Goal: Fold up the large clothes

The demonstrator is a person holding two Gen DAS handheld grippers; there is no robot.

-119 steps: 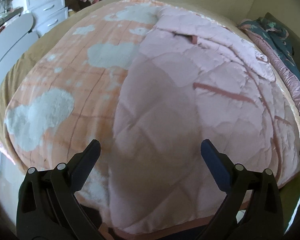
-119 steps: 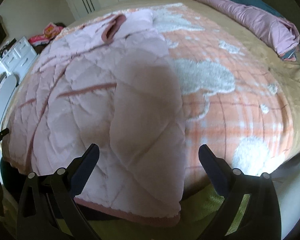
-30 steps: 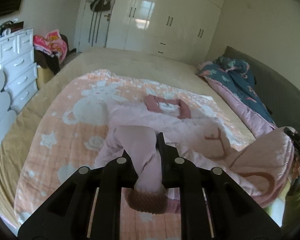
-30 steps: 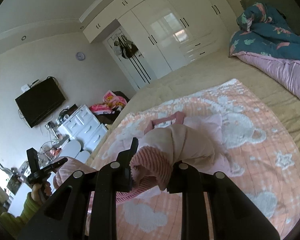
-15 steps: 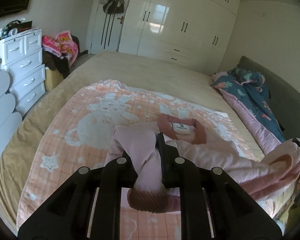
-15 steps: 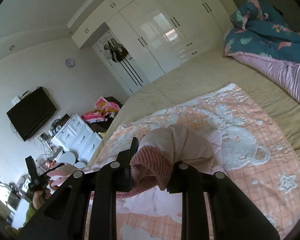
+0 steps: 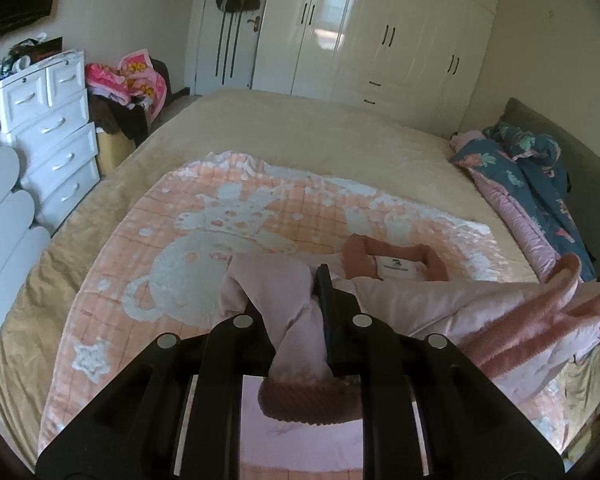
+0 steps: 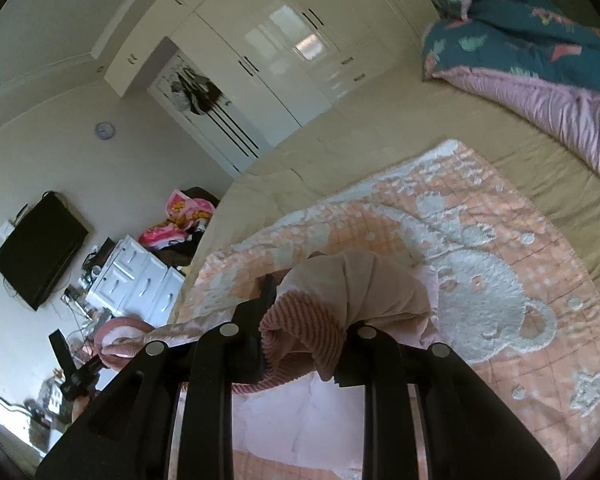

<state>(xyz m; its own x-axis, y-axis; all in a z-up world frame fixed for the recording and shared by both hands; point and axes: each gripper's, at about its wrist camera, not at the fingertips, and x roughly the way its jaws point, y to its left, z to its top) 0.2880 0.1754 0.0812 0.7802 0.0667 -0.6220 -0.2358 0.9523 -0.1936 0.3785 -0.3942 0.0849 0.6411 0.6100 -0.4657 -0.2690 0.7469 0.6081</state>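
Note:
A pale pink quilted jacket (image 7: 440, 300) with darker pink ribbed trim lies on an orange and white bear blanket (image 7: 204, 240) on the bed. Its collar (image 7: 396, 262) faces the wardrobe. My left gripper (image 7: 288, 320) is shut on the jacket's hem, with the ribbed cuff (image 7: 308, 400) hanging below the jaws. My right gripper (image 8: 308, 336) is shut on another part of the hem (image 8: 300, 332), lifted above the blanket (image 8: 500, 280). The jacket stretches between both grippers.
A white wardrobe (image 7: 360, 36) stands beyond the bed. A white drawer chest (image 7: 48, 128) and a pile of clothes (image 7: 128, 80) are at the left. A teal and pink duvet (image 7: 540, 200) lies along the bed's right side. A TV (image 8: 40, 248) hangs on the wall.
Both grippers, open over the flat jacket four seconds ago, have shut on its hem and lifted it. Over the last second they carried it toward the collar.

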